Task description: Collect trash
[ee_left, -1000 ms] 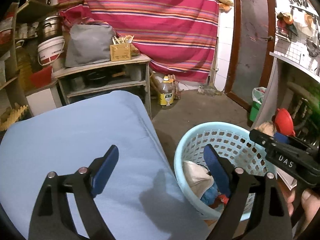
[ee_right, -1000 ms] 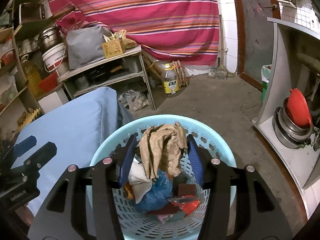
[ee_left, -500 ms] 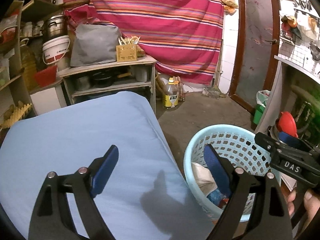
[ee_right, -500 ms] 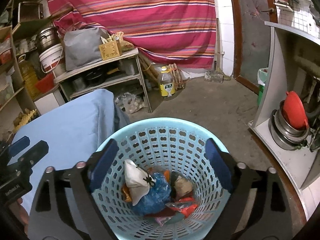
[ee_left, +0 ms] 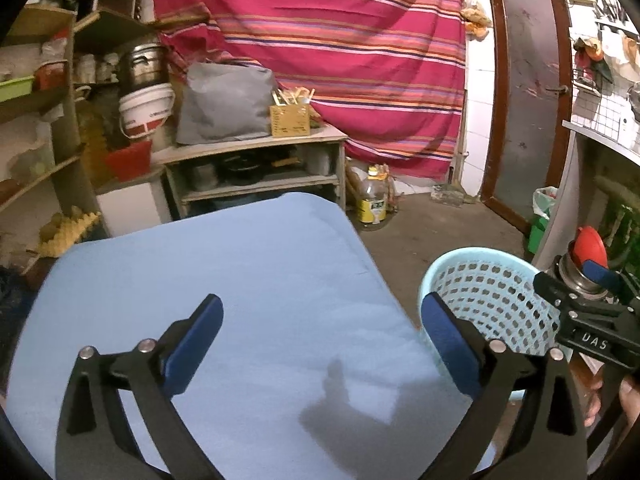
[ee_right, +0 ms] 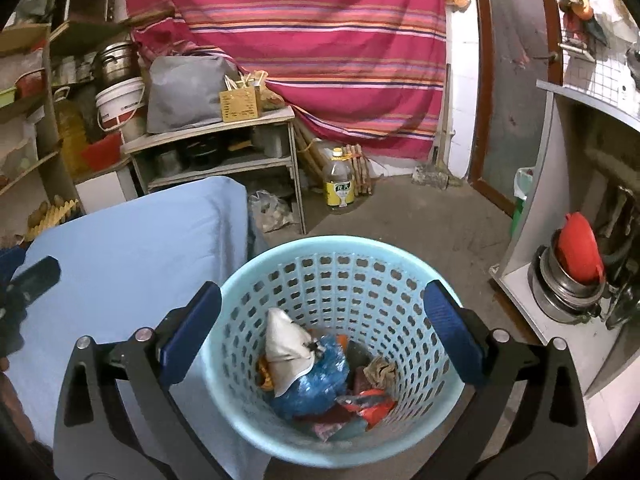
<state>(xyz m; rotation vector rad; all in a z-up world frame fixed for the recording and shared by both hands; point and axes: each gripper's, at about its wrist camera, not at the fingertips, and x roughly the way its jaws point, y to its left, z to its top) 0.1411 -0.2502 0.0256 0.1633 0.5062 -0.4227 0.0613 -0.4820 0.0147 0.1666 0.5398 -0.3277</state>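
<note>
On the far left we see wooden shelves (ee_left: 44,92) with a steel pot (ee_left: 142,65) and a white bucket (ee_left: 146,114) beside them. Next to these stands a low wooden table (ee_left: 256,148) that carries a grey bag (ee_left: 224,102) and a small yellow box (ee_left: 290,120) at its right end. Behind everything hangs a red striped cloth (ee_left: 340,52). In front of us lies the table with a light blue cover (ee_left: 200,280), and our left gripper (ee_left: 320,332) hangs above its near right part with the two blue pads spread wide and nothing between them. Near the far right corner of this table a yellow-labelled bottle (ee_left: 372,204) stands on the floor. Just beside the right edge of the table stands the light blue basket (ee_right: 340,280), on the floor. Our right gripper (ee_right: 320,332) is above the basket, its fingers also wide apart and holding nothing. The trash (ee_right: 316,372) lies at the bottom of the basket: a white crumpled piece, a blue plastic bag, a brown crumpled paper and some red wrappers, all touching each other. On the right we see a brown door (ee_right: 516,80), then a grey cabinet (ee_right: 536,200) with steel pots and a red lid (ee_right: 578,254) on its low shelf.
</note>
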